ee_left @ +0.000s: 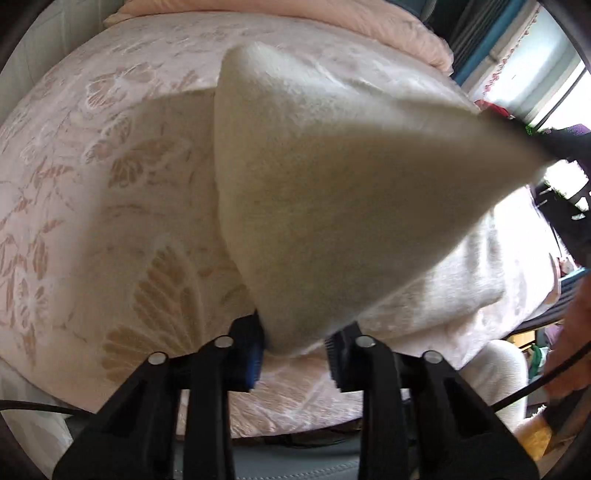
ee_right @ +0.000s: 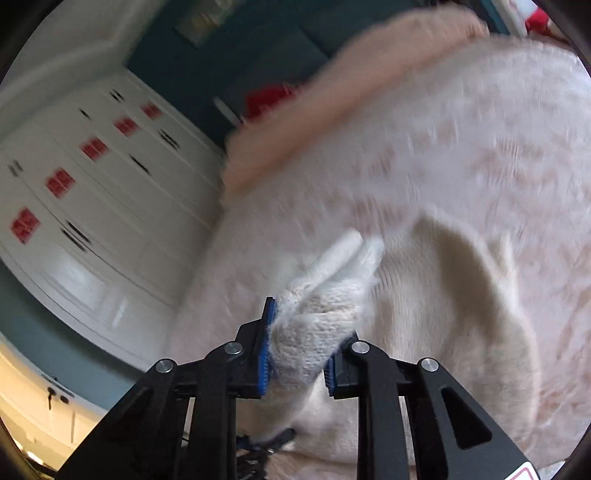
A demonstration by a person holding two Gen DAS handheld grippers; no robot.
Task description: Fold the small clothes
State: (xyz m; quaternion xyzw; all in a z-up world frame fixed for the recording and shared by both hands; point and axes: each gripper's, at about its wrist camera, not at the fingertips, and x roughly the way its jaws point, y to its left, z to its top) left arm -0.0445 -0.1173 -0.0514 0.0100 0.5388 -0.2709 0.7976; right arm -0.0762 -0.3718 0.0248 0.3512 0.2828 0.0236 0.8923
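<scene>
A cream fleecy small garment (ee_left: 332, 192) hangs stretched above the bed. My left gripper (ee_left: 295, 347) is shut on its near corner, and the cloth rises away from the jaws to the upper right, where my right gripper's dark body (ee_left: 565, 147) holds the far end. In the right wrist view my right gripper (ee_right: 297, 360) is shut on a bunched knitted edge of the same garment (ee_right: 321, 314), and the rest of it (ee_right: 461, 314) droops to the right over the bed. That view is motion-blurred.
The bed carries a pink floral bedspread (ee_left: 92, 184) with a peach quilt (ee_left: 332, 14) at its far edge. A white cabinet with red labels (ee_right: 92, 166) stands left of the bed. A window (ee_left: 554, 92) lies at the right.
</scene>
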